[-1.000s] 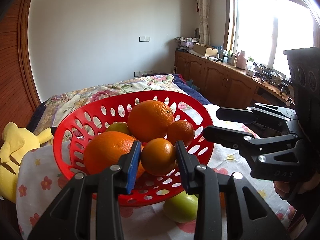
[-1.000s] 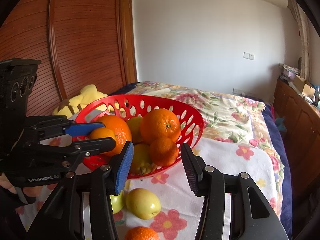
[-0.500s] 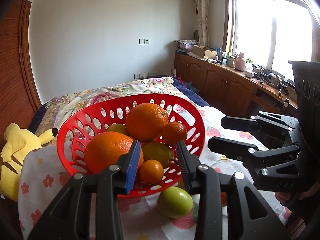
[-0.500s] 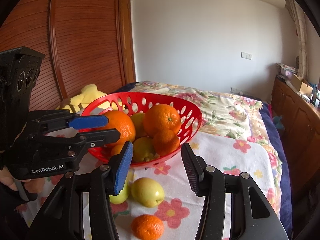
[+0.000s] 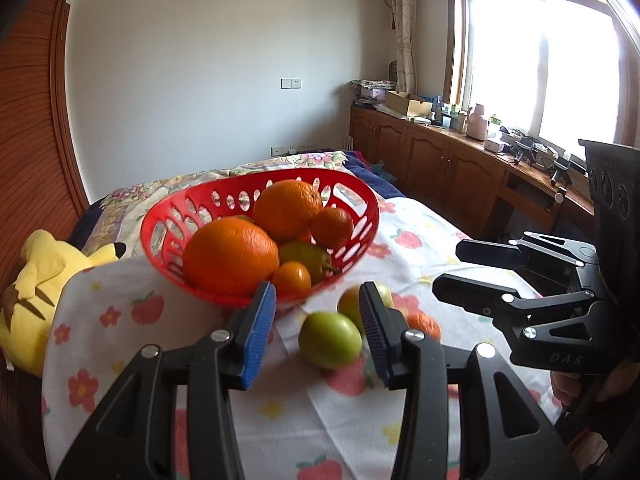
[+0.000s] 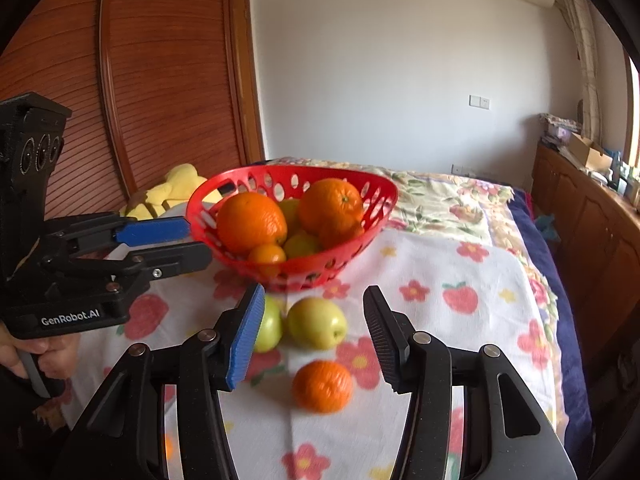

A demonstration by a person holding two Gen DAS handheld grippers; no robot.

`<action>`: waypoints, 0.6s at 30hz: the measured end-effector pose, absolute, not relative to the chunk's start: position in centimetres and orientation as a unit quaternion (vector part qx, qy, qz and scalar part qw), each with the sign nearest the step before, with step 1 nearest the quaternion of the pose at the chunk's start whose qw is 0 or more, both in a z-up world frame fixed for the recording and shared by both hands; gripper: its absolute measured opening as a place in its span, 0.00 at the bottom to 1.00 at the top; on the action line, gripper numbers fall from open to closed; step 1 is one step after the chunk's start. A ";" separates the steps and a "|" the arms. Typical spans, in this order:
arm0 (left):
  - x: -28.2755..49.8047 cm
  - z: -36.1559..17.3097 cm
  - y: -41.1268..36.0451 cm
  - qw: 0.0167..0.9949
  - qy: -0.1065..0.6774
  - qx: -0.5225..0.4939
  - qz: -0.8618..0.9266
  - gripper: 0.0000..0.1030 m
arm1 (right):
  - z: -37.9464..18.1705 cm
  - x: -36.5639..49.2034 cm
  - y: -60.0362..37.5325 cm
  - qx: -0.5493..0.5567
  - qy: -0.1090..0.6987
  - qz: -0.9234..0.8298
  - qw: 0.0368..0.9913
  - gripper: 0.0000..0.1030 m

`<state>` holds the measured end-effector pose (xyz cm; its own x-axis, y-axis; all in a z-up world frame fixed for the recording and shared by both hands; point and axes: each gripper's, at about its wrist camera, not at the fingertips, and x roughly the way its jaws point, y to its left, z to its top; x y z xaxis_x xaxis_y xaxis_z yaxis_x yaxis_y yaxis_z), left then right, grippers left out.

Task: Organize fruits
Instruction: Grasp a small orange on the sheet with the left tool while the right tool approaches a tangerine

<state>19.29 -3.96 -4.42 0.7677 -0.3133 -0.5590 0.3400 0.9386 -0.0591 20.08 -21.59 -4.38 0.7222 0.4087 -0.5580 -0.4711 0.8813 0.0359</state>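
Now both claws are hovering just before the red basket [image 6: 372, 196], left claw [image 5: 318, 328] having just been spreading, right claw [image 6: 314, 340] spread too, neither pinching anything. Two green fruits [image 6: 316, 322] and an orange [image 6: 322, 386] are lying on the bed beside the basket.

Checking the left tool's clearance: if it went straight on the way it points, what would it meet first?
Probably the green fruit on the floral cloth, lying just ahead between the left tool's open fingers; depth is uncertain.

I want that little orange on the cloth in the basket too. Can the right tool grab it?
Probably yes. The right tool is open, and the orange lies alone just below it.
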 end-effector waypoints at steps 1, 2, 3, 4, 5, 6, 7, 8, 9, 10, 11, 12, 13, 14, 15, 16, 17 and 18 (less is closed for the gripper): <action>18.9 -4.5 -3.9 0.940 0.294 0.022 -0.173 0.43 | -4.6 19.7 -21.6 -0.054 0.288 0.236 0.927 0.51; 18.4 -4.7 -3.9 0.940 0.295 0.023 -0.172 0.43 | -4.7 19.4 -21.7 -0.054 0.289 0.234 0.927 0.51; 18.0 -4.9 -3.8 0.940 0.296 0.024 -0.169 0.45 | -4.9 19.1 -21.7 -0.054 0.291 0.232 0.927 0.51; 17.7 -5.0 -3.7 0.940 0.296 0.024 -0.168 0.46 | -5.1 18.7 -21.7 -0.054 0.292 0.230 0.927 0.51; 17.3 -5.3 -3.6 0.939 0.298 0.023 -0.167 0.46 | -5.2 18.5 -21.7 -0.054 0.293 0.229 0.927 0.51; 17.0 -5.5 -3.5 0.939 0.300 0.022 -0.166 0.47 | -5.5 18.2 -21.7 -0.053 0.296 0.227 0.926 0.51; 16.8 -5.6 -3.5 0.939 0.302 0.022 -0.165 0.47 | -5.8 17.9 -21.8 -0.052 0.299 0.225 0.926 0.51; 16.6 -5.8 -3.5 0.938 0.304 0.021 -0.164 0.47 | -6.1 17.6 -21.8 -0.052 0.301 0.224 0.926 0.51; 16.3 -6.0 -3.3 0.938 0.306 0.020 -0.164 0.48 | -6.3 17.3 -21.9 -0.052 0.302 0.222 0.926 0.51; 16.0 -6.2 -3.3 0.937 0.307 0.019 -0.164 0.48 | -6.5 17.1 -22.0 -0.051 0.303 0.219 0.926 0.51; 15.7 -6.4 -3.3 0.936 0.309 0.019 -0.164 0.48 | -6.8 16.8 -22.0 -0.051 0.306 0.218 0.926 0.51; 15.4 -6.7 -3.3 0.936 0.312 0.019 -0.164 0.48 | -7.1 16.6 -22.1 -0.050 0.307 0.218 0.925 0.51; 15.2 -6.8 -3.2 0.935 0.313 0.020 -0.165 0.49 | -7.4 16.4 -22.2 -0.048 0.310 0.217 0.924 0.51; 14.8 -7.1 -3.3 0.934 0.315 0.020 -0.166 0.49 | -7.7 16.2 -22.3 -0.048 0.312 0.216 0.924 0.51; 14.6 -7.3 -3.3 0.934 0.317 0.020 -0.166 0.50 | -8.0 16.0 -22.3 -0.049 0.315 0.215 0.923 0.51; 14.3 -7.6 -3.2 0.933 0.319 0.020 -0.166 0.50 | -8.4 15.9 -22.4 -0.049 0.318 0.213 0.923 0.51; 14.0 -7.9 -3.2 0.933 0.320 0.019 -0.165 0.51 | -8.6 15.8 -22.4 -0.048 0.320 0.213 0.922 0.51; 13.9 -8.1 -3.2 0.932 0.323 0.019 -0.164 0.53 | -9.0 15.8 -22.5 -0.047 0.321 0.215 0.921 0.51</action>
